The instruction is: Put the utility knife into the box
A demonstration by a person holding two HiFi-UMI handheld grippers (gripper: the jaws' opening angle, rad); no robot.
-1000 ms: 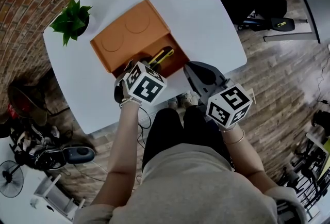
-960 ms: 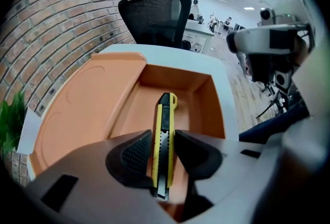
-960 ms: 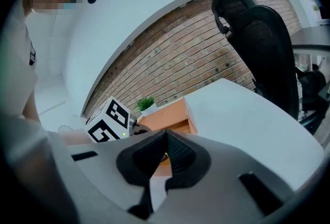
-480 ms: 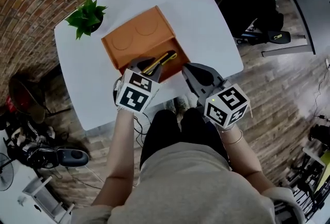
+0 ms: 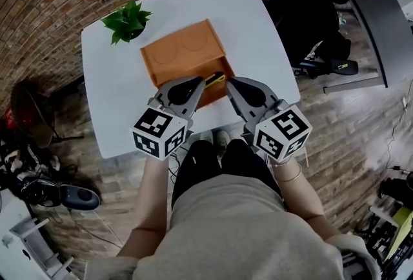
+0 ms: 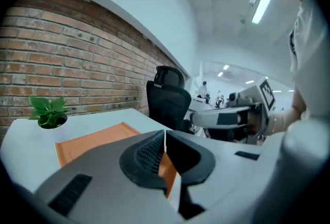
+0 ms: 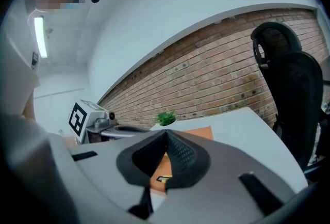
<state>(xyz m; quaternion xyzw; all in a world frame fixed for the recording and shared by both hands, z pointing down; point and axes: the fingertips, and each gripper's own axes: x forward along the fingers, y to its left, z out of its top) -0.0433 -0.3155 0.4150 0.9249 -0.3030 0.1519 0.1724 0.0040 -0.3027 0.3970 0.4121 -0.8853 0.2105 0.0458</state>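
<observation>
The orange box (image 5: 182, 53) lies open on the white table (image 5: 110, 111), its lid flat behind it. The yellow and black utility knife (image 5: 217, 77) rests inside the box's near compartment, partly hidden by the gripper tips. My left gripper (image 5: 199, 83) hovers above the box's near edge; its jaws have just been closing and now meet with nothing between them (image 6: 165, 135). My right gripper (image 5: 230, 82) hangs beside it, shut and empty (image 7: 166, 134). A bit of the knife (image 7: 164, 178) shows below the right jaws.
A small potted plant (image 5: 129, 22) stands at the table's far left corner. A black office chair (image 5: 316, 1) is beyond the table's right side. Brick floor and wall surround the table; cluttered gear (image 5: 58, 191) lies at the left.
Both grippers have lifted up and back from the box toward the person. The left jaws went from open to shut. The knife stays in the box.
</observation>
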